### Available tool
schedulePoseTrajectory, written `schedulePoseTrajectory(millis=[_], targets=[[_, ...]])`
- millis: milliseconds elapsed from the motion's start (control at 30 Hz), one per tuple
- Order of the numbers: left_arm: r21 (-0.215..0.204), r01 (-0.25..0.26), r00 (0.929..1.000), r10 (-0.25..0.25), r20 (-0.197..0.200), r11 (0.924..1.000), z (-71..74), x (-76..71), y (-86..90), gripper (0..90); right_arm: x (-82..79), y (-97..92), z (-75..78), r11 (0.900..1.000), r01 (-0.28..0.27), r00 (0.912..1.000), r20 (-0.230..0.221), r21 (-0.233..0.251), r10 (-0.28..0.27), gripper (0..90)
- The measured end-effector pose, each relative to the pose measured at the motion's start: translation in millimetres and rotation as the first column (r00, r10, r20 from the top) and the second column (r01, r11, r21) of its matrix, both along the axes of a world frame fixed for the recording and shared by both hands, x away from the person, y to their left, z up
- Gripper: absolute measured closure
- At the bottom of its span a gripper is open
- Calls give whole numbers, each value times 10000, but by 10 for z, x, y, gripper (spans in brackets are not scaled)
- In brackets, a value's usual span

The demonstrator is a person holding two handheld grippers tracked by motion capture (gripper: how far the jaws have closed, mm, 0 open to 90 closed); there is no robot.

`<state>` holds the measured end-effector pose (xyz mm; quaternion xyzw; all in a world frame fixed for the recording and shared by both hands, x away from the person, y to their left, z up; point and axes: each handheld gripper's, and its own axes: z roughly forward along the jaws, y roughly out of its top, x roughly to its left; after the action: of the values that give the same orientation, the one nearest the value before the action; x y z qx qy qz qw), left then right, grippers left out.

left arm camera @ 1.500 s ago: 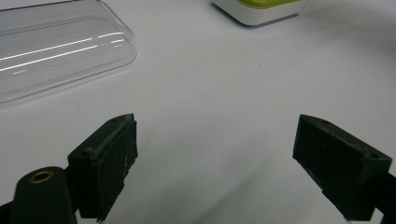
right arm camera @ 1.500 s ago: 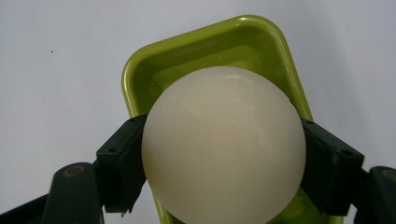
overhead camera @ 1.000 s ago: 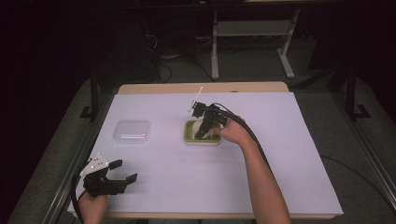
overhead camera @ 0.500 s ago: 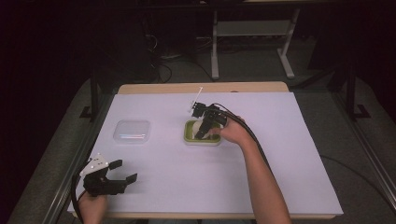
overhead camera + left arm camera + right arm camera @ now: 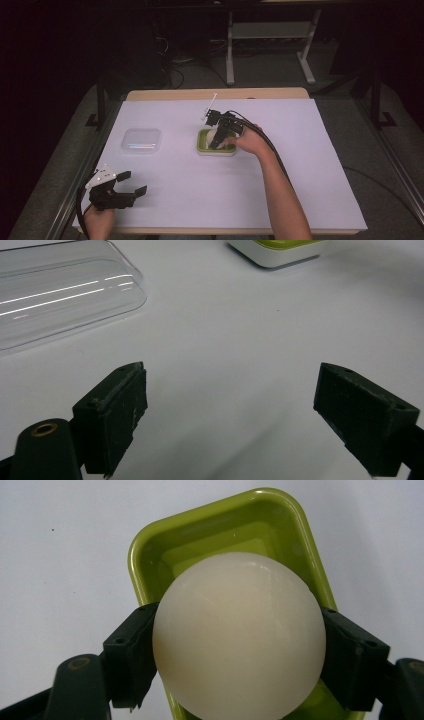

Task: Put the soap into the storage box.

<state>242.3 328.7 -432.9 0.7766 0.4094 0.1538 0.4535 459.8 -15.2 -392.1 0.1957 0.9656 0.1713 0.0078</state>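
Free room, white-covered bench [image 5: 300,190]: wide bare stretch along my near edge and the whole right side, open to passage.

Obstacle one: clear rectangular plastic lid [image 5: 141,140], flat, left of centre, ahead of my left claw [image 5: 131,184]; bare sheet lies between its wide-apart jaws.

Obstacle two: lime-green rectangular plastic tray [image 5: 202,148], mid-bench, well apart from the lid; my right claw [image 5: 216,141] and its smooth cream-white ball [image 5: 239,635] occupy it.

One white table [image 5: 300,190] holds one green tray [image 5: 202,148], one cream ball [image 5: 239,635] and one clear plastic lid [image 5: 141,140]. Two black grippers are present, the left gripper [image 5: 131,185] and the right gripper [image 5: 216,142].
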Motion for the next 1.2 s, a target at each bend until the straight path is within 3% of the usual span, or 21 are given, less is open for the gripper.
schedulePoseTrajectory(millis=[767,900,1100,1200], targets=[[-3,7,10000,-7,35,10000,1,-2,2,130,13,-35,-6,9996,210,9997,83,-172,-208,249],[16,27,10000,-27,2,10000,0,0,-9,130,2,-91,104,9980,388,9991,141,497,-395,260],[23,32,10000,-32,16,10000,0,-1,-11,130,-65,-158,191,9979,399,9989,239,515,-412,249],[49,41,10000,-41,33,10000,0,1,-10,130,-93,-200,221,9964,367,9989,277,765,-389,248]])
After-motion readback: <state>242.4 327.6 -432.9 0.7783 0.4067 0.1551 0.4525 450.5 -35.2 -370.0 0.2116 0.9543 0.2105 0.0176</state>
